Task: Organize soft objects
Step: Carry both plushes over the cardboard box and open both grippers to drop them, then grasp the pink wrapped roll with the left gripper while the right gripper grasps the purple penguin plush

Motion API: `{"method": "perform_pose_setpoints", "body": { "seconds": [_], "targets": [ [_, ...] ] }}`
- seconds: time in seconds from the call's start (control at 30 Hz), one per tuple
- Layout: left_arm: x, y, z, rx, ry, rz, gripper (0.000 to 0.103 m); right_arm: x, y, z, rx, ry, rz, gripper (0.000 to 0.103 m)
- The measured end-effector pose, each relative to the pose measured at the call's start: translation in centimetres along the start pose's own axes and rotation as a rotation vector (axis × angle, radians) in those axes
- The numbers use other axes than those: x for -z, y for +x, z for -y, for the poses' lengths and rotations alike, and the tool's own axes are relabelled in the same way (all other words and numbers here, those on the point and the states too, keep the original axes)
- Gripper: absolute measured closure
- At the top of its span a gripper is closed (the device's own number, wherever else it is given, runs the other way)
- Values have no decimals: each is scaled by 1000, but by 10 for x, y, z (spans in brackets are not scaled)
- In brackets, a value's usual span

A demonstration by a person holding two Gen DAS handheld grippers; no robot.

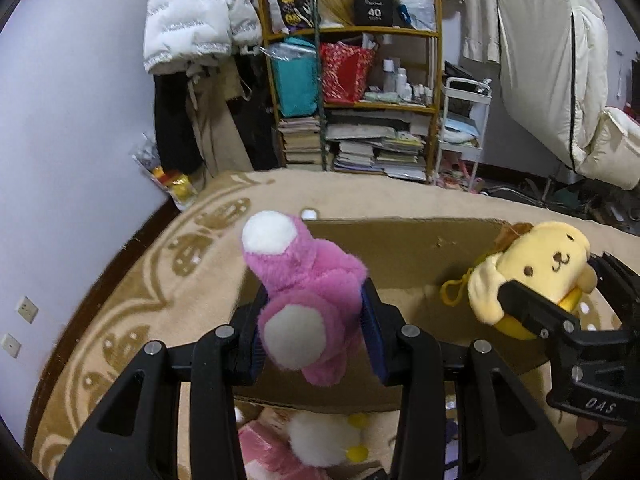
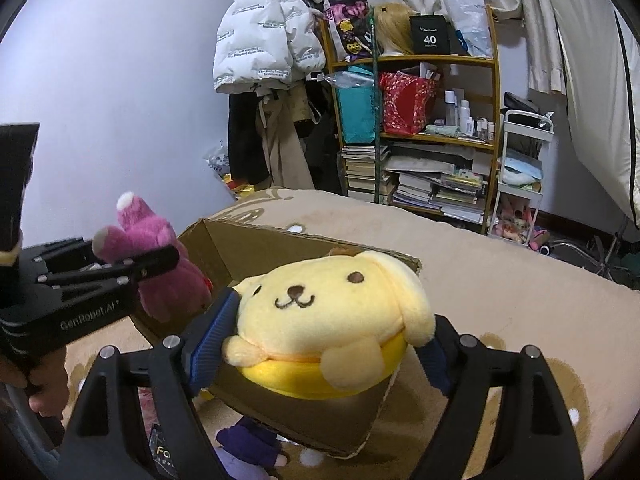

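Note:
My left gripper (image 1: 314, 312) is shut on a pink plush toy (image 1: 308, 276) with white paw pads, held above an open cardboard box (image 1: 400, 248). My right gripper (image 2: 320, 336) is shut on a yellow dog plush (image 2: 332, 312), also held over the cardboard box (image 2: 248, 248). In the left wrist view the yellow dog plush (image 1: 536, 268) and right gripper (image 1: 552, 304) sit at the right. In the right wrist view the pink plush (image 2: 160, 272) and left gripper (image 2: 156, 264) sit at the left.
The box lies on a beige patterned blanket (image 1: 160, 264). More plush toys lie below the grippers: a white and pink one (image 1: 316, 440) and a purple one (image 2: 248, 444). A cluttered wooden shelf (image 1: 360, 100) and hanging coats (image 1: 196, 20) stand behind.

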State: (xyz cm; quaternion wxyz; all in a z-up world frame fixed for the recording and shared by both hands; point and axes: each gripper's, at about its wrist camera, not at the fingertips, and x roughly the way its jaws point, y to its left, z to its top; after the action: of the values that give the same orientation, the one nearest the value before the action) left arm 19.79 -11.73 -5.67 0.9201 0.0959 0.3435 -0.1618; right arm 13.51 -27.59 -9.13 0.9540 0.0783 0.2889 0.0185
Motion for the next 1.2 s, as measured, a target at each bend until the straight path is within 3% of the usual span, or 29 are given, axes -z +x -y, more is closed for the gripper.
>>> {"method": "perform_pose_setpoints", "body": {
  "seconds": [0.27,0.43,0.63,0.83,1.2],
  "targets": [
    [5,6,6,4,17,-48,63,0,-2,0,-12,2,-6,15],
    [6,0,5,-41,28,-16,37,-2,-3,0,-20,-3,-5,13],
    [5,-8,-2,-75,26,-24,25,-2,-9,-3,-16,-11,-8,11],
    [9,-25,-13,-124,9,-58,17,0,-29,-11,-12,-26,-3,0],
    [39,-71,-30,-177,-54,-108,3,20,-69,-29,-30,-7,-42,0]
  ]
}}
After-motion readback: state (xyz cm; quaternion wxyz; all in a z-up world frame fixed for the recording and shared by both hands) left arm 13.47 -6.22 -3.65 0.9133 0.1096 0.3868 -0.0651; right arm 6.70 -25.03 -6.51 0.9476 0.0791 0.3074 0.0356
